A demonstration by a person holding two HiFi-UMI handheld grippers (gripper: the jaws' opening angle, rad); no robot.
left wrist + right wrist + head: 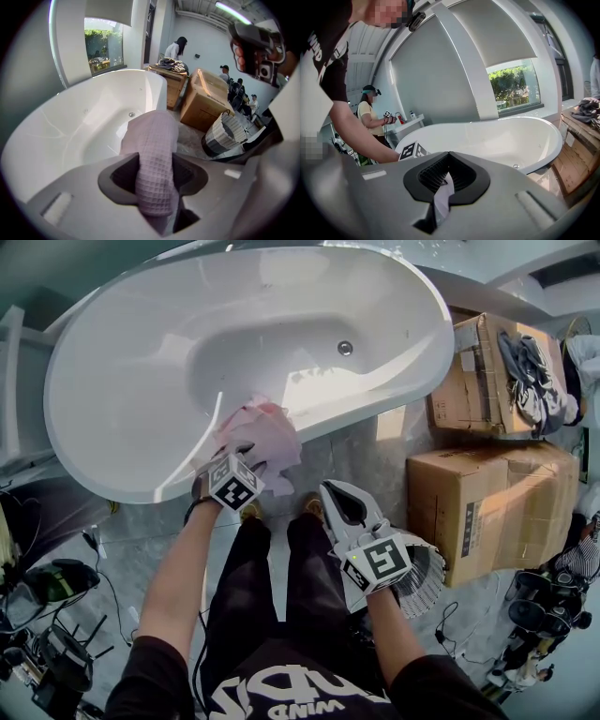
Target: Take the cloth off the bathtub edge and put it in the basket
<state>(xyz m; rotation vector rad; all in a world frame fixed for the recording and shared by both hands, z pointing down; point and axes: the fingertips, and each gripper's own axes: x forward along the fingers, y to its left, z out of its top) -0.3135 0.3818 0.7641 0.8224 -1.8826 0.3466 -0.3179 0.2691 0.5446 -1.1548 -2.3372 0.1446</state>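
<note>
A pink waffle-weave cloth (265,432) hangs over the near rim of the white bathtub (98,474). My left gripper (246,450) is on it. In the left gripper view the cloth (157,150) runs down between the two dark pads (124,176), and both press its sides, so the left gripper (157,172) is shut on it. My right gripper (332,487) hovers to the right, apart from the tub, jaws together and holding nothing (445,180). The striped woven basket (427,579) stands on the floor just under the right hand, and also shows in the left gripper view as the basket (224,136).
Two cardboard boxes (489,504) stand to the right of the tub, the far one (473,371) with clothes heaped on it. Cables and camera gear (56,652) lie on the floor at left. Several people stand further off, one (372,117) behind the tub.
</note>
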